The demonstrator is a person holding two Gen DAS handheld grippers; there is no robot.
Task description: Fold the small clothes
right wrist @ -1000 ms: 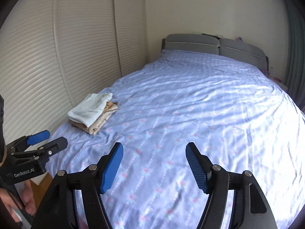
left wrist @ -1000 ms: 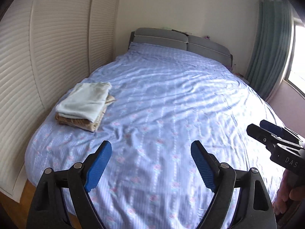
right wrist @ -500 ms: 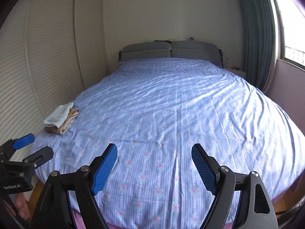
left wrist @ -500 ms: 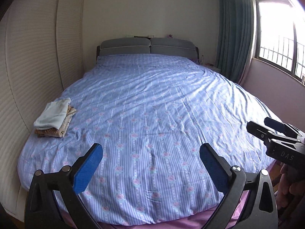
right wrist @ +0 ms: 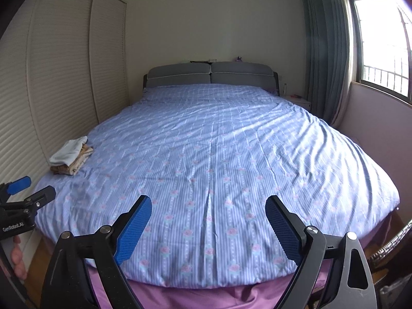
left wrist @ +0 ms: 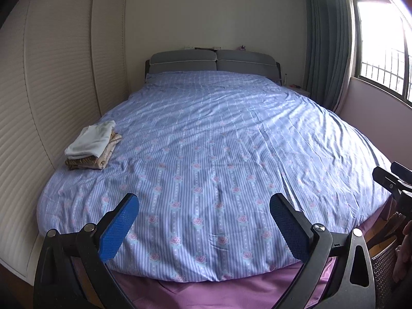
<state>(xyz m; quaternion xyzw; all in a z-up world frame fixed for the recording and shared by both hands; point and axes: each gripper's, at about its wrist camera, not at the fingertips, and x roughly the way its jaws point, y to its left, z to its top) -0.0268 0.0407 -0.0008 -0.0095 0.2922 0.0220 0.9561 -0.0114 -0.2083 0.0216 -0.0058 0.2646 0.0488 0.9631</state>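
A stack of folded small clothes, pale green-white on top and tan patterned below, lies at the near left of the bed; it also shows in the right wrist view. My left gripper is open and empty, held off the foot of the bed. My right gripper is open and empty, also off the foot. Each gripper shows at the edge of the other's view: the right gripper and the left gripper.
The bed's blue striped floral cover spreads wide, with a purple sheet below its foot edge. A louvred wardrobe runs along the left. A window and curtain stand at right. A wicker basket sits at lower right.
Both grippers have pulled back from the bed towards its foot and swung right, so the clothes stack looks smaller and farther. Both stay open and empty.
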